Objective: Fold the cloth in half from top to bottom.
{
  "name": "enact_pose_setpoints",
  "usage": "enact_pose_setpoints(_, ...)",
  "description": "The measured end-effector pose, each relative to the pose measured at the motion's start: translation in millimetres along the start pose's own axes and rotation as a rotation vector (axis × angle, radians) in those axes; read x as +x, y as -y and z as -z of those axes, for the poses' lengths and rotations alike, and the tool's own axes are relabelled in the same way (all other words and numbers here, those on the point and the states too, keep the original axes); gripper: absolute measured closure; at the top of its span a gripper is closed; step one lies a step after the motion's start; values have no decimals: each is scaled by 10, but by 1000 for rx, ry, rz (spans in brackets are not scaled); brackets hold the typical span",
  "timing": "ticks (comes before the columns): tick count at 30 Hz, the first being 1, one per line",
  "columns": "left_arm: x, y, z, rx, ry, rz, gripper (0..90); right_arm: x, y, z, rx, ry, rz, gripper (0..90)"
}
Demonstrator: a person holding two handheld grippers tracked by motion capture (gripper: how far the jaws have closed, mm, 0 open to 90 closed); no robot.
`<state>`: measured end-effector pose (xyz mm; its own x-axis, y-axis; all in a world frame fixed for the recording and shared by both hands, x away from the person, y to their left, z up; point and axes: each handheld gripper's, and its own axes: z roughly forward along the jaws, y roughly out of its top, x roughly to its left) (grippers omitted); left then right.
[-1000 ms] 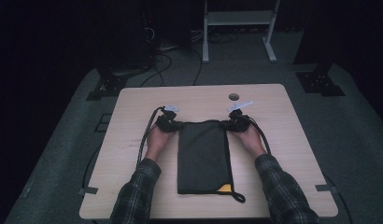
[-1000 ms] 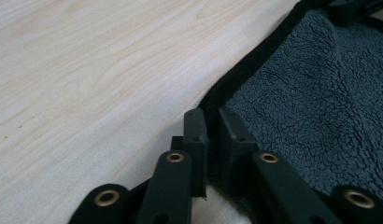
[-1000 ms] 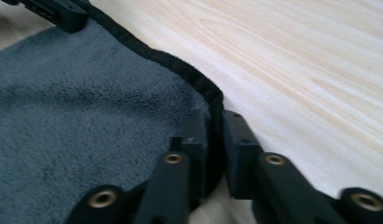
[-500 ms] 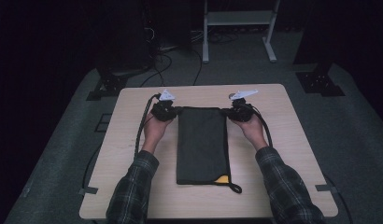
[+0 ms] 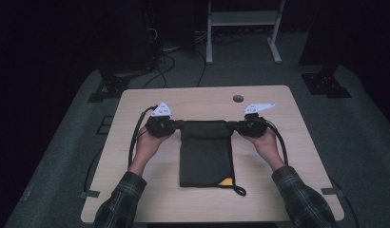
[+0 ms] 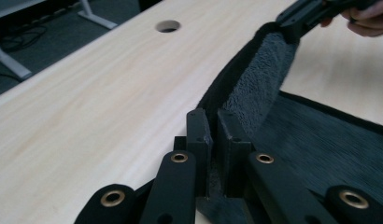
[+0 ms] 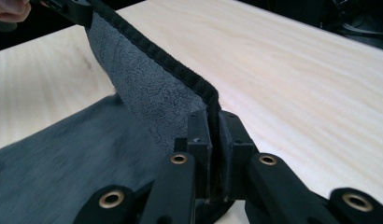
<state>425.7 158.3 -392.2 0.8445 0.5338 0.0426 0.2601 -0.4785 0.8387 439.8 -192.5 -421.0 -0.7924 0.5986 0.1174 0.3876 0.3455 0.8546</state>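
High view: dark towel (image 5: 205, 156) lengthwise on table (image 5: 136, 102), far edge lifted between left gripper (image 5: 176, 125) and right gripper (image 5: 235, 126). Left gripper view: jaws clamped on towel's far corner (image 6: 245, 98). Right gripper view: clamped likewise on opposite corner (image 7: 152, 93); long axis running toward near edge.

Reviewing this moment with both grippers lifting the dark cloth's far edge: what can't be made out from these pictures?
- High view: where the left gripper and right gripper pinch the dark cloth is too small and dark to see.
- High view: the cloth's underside and the table under it are covered.
- Left gripper view: the cloth's near end is cut off by the frame edge.
- High view: the orange corner tag is too small to read.
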Motion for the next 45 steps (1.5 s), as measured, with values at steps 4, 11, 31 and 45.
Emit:
enact_pose_setpoints(4,-91,81,47,-5,34,32,844,105,96,78,5,-15,2,832)
enact_pose_setpoints(11,-242,251,164,-14,75,58,843,333,227,197,3,-48,9,832)
enact_pose_setpoints(31,-725,707,271,108,180,81,839,849,663,341,122,-135,41,826)
enact_pose_setpoints(45,-726,661,414,45,165,91,698,863,645,448,70,-161,40,706)
